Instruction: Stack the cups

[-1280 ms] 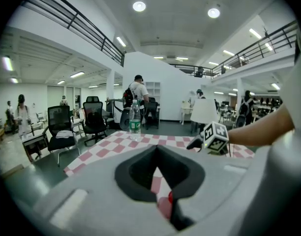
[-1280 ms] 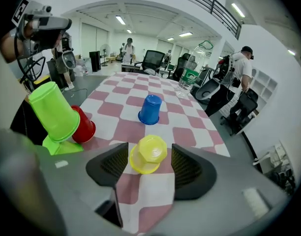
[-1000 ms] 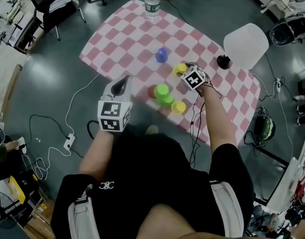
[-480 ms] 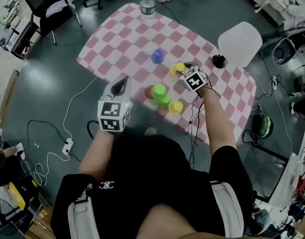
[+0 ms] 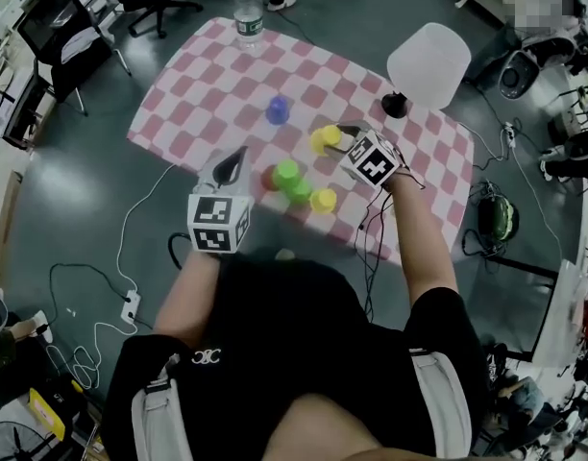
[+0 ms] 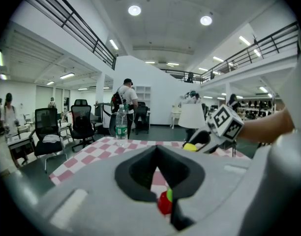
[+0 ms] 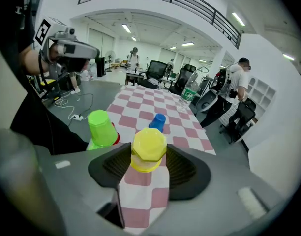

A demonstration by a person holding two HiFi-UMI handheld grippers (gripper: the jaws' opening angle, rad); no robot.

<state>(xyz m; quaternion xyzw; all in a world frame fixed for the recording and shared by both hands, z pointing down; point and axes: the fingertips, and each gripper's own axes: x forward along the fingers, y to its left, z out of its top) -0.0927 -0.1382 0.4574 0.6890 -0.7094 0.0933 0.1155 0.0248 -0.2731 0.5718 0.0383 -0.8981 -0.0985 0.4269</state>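
The person's right gripper point(image 5: 338, 139) is grasping a yellow cup point(image 7: 148, 149), which sits bottom up between the two pads with both of them pressing on its sides; these jaws have just been closing on it. The cup is held above the pink and white checkered cloth point(image 5: 208, 75), not touching it. On the cloth near the gripper, two green cups point(image 5: 292, 180) and a red cup point(image 5: 269, 179) stand close together, and a second yellow cup point(image 5: 323, 200) stands just beside them. A blue cup point(image 5: 278, 110) stands alone, further toward the middle of the table. At the far edge there is a water bottle point(image 5: 248, 17). The left gripper point(image 5: 233, 161) is at the near edge of the table, its jaws closed together and nothing gripped in them
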